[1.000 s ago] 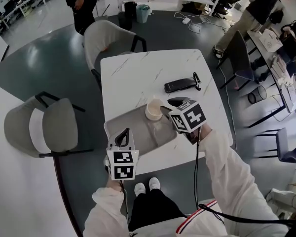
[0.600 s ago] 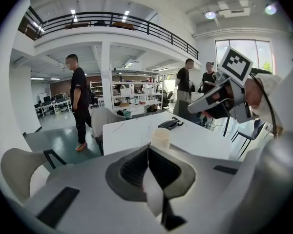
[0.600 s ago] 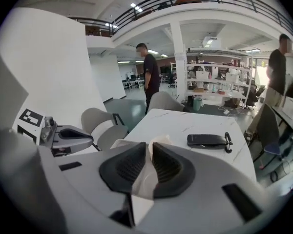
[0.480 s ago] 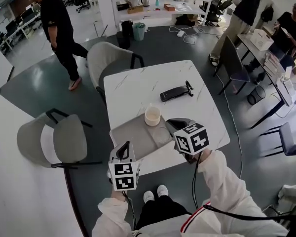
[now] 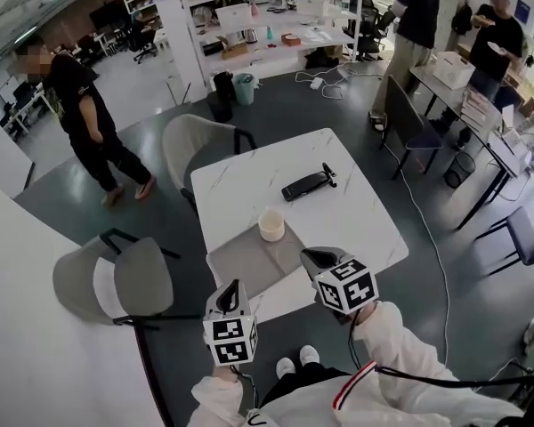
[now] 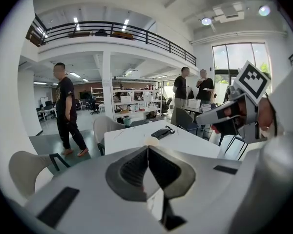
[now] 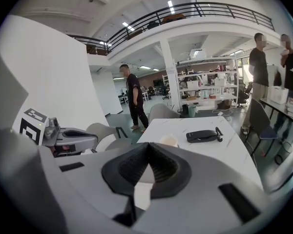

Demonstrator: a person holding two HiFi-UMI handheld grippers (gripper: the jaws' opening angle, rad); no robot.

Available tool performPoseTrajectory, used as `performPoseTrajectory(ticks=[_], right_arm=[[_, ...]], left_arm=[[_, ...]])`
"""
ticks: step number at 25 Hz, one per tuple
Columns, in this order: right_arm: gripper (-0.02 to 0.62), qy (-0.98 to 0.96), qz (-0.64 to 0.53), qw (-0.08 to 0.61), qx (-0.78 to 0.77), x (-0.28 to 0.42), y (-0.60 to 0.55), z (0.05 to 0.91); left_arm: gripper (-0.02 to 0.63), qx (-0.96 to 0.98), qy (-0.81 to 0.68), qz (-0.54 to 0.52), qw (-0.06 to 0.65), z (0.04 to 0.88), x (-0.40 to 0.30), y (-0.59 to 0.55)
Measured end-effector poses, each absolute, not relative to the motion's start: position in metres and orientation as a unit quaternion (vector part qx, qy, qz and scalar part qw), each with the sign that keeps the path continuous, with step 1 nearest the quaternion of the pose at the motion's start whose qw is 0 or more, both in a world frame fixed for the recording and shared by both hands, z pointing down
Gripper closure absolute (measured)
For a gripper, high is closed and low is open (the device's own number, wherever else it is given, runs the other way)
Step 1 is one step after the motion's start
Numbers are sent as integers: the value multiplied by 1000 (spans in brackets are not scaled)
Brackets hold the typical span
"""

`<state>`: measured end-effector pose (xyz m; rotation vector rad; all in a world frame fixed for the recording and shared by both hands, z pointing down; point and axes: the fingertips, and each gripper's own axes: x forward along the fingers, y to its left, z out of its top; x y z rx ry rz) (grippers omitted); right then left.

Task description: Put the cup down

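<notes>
A pale cup point(image 5: 271, 225) stands upright on the far corner of a grey tray point(image 5: 249, 263) on the white marble table point(image 5: 338, 212). It shows small beyond the jaw tips as the cup point(image 7: 168, 141) in the right gripper view and the cup point(image 6: 151, 141) in the left gripper view. My right gripper point(image 5: 308, 256) hovers over the table's near edge, well short of the cup, shut with nothing held. My left gripper point(image 5: 232, 286) hangs off the table's near edge to the left, also shut and empty.
A black case with a strap point(image 5: 306, 183) lies on the table beyond the cup. Grey chairs stand at the far side point(image 5: 194, 142) and the left point(image 5: 116, 278). A person in black point(image 5: 84, 123) walks at far left; other people point(image 5: 418, 16) stand at the back right.
My right gripper has let go of the cup, pulled back toward me and shut. The cup stays on the tray. The head view has lifted and drawn away from the table.
</notes>
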<state>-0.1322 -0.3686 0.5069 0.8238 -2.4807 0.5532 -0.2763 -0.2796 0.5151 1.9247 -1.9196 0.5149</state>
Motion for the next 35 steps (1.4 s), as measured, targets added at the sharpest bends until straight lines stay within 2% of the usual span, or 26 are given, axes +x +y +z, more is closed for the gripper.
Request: performPoseTrajectory(ticks=[19,35], right_arm=[[589,-921,185,168,298,-103,-276,465],[589,-924,173,149,306,-106,-256,454]], left_arm=[[595,709,-682,114,139,436,-246,-222],[595,715,-679,107,131,429,-234,-215]])
